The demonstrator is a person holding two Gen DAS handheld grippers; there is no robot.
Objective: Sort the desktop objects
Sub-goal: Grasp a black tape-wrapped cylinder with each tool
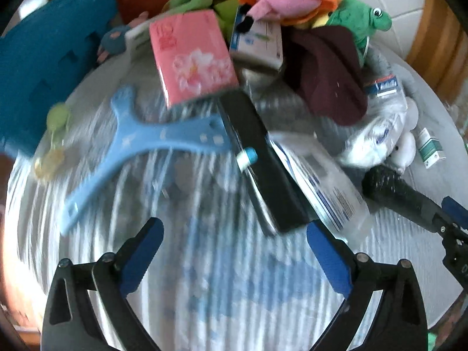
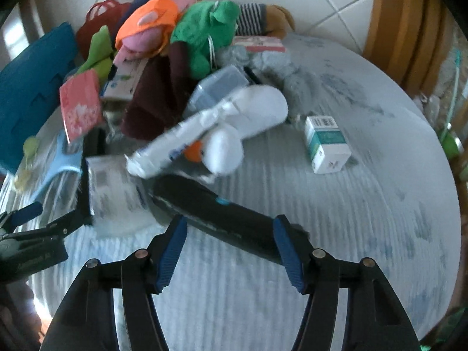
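Striped surface (image 2: 365, 234), heaped with toys and boxes.
Left gripper (image 1: 234, 257) jaws released, empty; right gripper (image 2: 231, 251) jaws spread around black microphone (image 2: 210, 207), not clenched.

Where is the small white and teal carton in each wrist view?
Left wrist: small white and teal carton lies at the far right edge, beside the white plush.
Right wrist: it sits alone, right of centre.
Shared landmark: green frog plush on the pile.
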